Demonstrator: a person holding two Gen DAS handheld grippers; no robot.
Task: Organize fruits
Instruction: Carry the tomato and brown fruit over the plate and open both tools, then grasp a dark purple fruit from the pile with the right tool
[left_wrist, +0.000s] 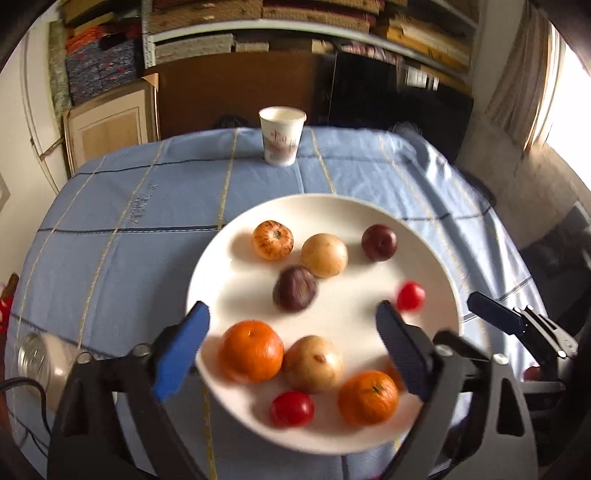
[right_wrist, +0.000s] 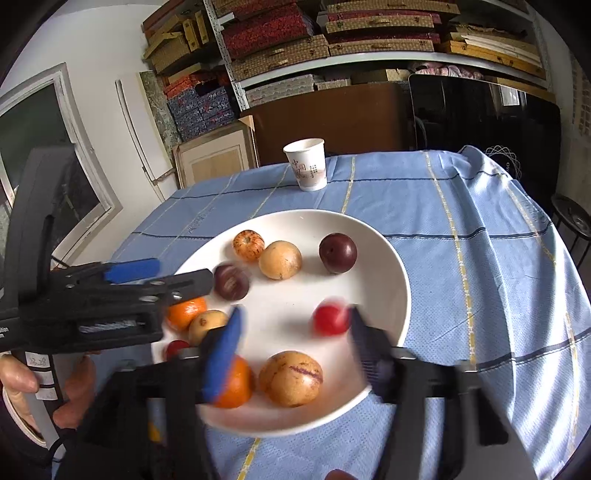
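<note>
Both claws hang spread and empty over the plate (left_wrist: 236, 266). The small red fruit (right_wrist: 330, 320) lies just ahead of the right claw (right_wrist: 295, 347) (blurred), nearer it than the left claw (left_wrist: 291, 343).

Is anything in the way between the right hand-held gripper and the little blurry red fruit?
Nothing visible. The right hand-held gripper stands open over the white plate, and the small red fruit lies just ahead, near its right finger.
</note>
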